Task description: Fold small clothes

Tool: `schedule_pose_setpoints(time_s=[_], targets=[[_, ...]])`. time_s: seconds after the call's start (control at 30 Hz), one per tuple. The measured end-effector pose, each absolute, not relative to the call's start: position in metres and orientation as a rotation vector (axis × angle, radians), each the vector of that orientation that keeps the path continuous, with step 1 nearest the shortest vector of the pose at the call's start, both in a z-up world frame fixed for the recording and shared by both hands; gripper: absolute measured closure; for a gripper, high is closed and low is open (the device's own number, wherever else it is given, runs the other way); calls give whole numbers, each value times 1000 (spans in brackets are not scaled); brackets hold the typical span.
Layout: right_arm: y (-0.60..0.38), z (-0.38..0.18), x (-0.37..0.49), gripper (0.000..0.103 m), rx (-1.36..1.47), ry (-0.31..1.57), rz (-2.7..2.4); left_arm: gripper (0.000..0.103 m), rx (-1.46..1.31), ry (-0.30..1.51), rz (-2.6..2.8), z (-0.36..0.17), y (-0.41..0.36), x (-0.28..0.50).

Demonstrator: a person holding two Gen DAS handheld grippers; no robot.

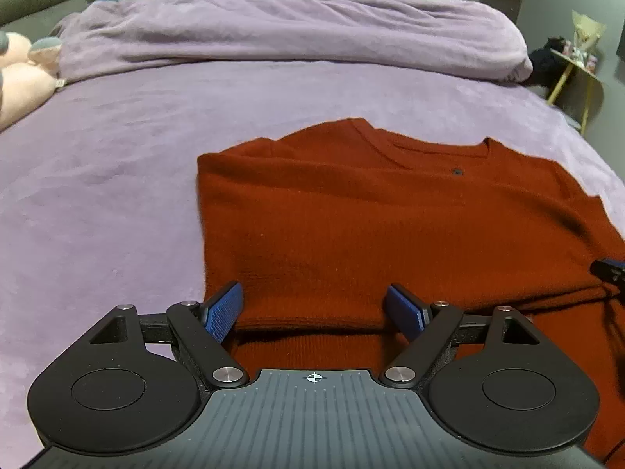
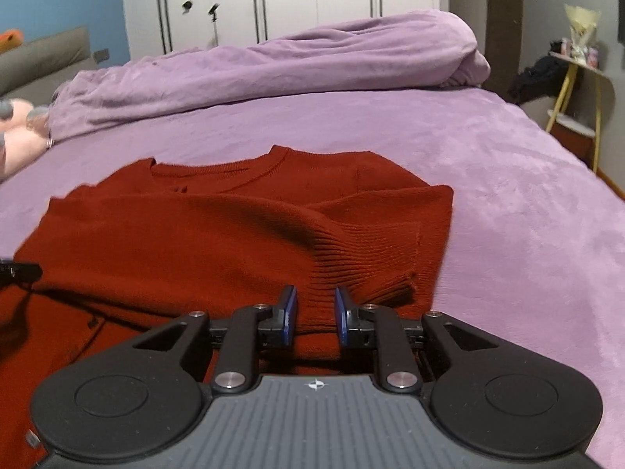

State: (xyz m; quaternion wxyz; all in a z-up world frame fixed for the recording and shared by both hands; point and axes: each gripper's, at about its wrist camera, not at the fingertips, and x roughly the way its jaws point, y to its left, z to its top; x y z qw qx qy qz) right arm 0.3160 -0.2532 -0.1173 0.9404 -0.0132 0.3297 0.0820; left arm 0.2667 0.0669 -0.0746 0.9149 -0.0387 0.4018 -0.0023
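A: How far has the sweater point(image 1: 351, 215) been folded?
B: Sleeves are laid in on the bed point(image 1: 97, 195); the lengthwise fold is left
A: Grippers?
B: Left gripper point(image 1: 314, 308) is spread wide, empty; right gripper point(image 2: 315, 308) narrowly parted around the cuff point(image 2: 363, 273), unpinched

One bed point(image 1: 117, 195), with one purple cover on it. One red sweater point(image 1: 351, 215), flat by the near edge of the bed. One small dark button point(image 1: 457, 172) seen on the sweater, under the neck. One rolled-up purple blanket point(image 1: 273, 31) along the far edge. One pink toy point(image 1: 19, 74) at the far left corner. Two grippers: one left gripper point(image 1: 314, 301) and one right gripper point(image 2: 314, 301). Two blue pads point(image 1: 224, 312) on each, so four pads in all. One little table point(image 1: 574, 70) with yellow legs, past the right edge of the bed.
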Motion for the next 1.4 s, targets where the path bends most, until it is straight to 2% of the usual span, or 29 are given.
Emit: schedule_pose_setpoints(time_s=[0.2, 0.27, 0.5, 0.63, 0.67, 0.7, 0.73, 0.83, 1.07, 1.13, 1.23, 1.3, 1.33, 1.37, 1.4], targets=[[-252, -108, 290, 82, -108, 734, 136, 17, -16, 848, -1, -69, 63, 245], [-257, -107, 266, 78, -85, 794, 121, 18, -36, 882, -24, -68, 67, 227], [-286, -101, 118, 75, -23, 800, 87, 17, -248, 910, -18, -68, 103, 107], [-303, -97, 70, 73, 6, 842, 66, 17, -234, 929, 25, -68, 119, 46], [-305, -98, 66, 73, 7, 861, 56, 17, -228, 940, 34, -69, 122, 34], [-307, -99, 62, 65, 7, 883, 35, 17, -221, 954, 42, -70, 125, 26], [-310, -101, 59, 62, 19, 899, 24, 17, -216, 962, 46, -70, 128, 19], [-320, -98, 52, 62, 88, 901, 14, 17, -243, 950, 44, -69, 135, 3], [-330, -101, 57, 64, 261, 930, 45, 26, -444, 962, -29, -72, 145, 4], [-331, -106, 63, 73, 293, 947, 43, 29, -446, 989, -25, -76, 142, 9], [-334, -111, 63, 85, 335, 967, 47, 41, -402, 1004, -37, -76, 139, 12], [-337, -113, 64, 92, 368, 977, 62, 58, -380, 1022, -51, -76, 139, 15], [-340, -114, 65, 95, 393, 982, 73, 62, -374, 1030, -58, -76, 140, 16], [-343, -115, 65, 97, 425, 988, 83, 73, -371, 1035, -66, -75, 142, 17], [-346, -116, 66, 98, 462, 994, 89, 90, -380, 1041, -82, -75, 145, 18]])
